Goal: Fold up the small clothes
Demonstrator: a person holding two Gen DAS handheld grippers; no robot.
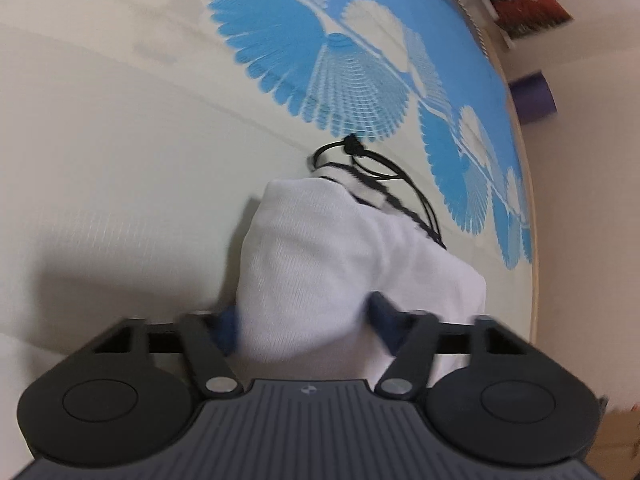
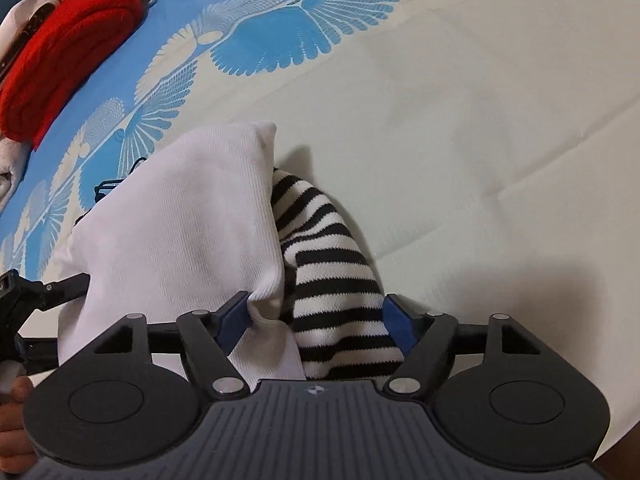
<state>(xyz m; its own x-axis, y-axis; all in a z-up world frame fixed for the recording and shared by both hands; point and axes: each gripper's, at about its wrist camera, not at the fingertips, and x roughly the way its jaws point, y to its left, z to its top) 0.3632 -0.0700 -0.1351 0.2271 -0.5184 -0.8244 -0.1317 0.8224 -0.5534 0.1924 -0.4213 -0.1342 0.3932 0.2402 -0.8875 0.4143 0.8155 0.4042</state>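
Observation:
A small white garment (image 1: 312, 256) with a black-and-white striped part (image 2: 332, 264) and a black drawstring (image 1: 360, 156) is lifted off the bed. My left gripper (image 1: 304, 320) is shut on its white cloth, the blue pads pressing the fabric from both sides. My right gripper (image 2: 316, 316) is shut on the other end, gripping both white cloth (image 2: 180, 216) and striped cloth between its blue pads. The left gripper's black frame (image 2: 36, 296) shows at the left edge of the right wrist view.
The bed sheet (image 2: 460, 128) is cream with blue fan patterns (image 1: 288, 40). A folded red cloth (image 2: 68, 36) lies at the sheet's far corner. The bed's edge (image 1: 532, 240) runs along the right, with a purple object (image 1: 534, 96) on the floor beyond.

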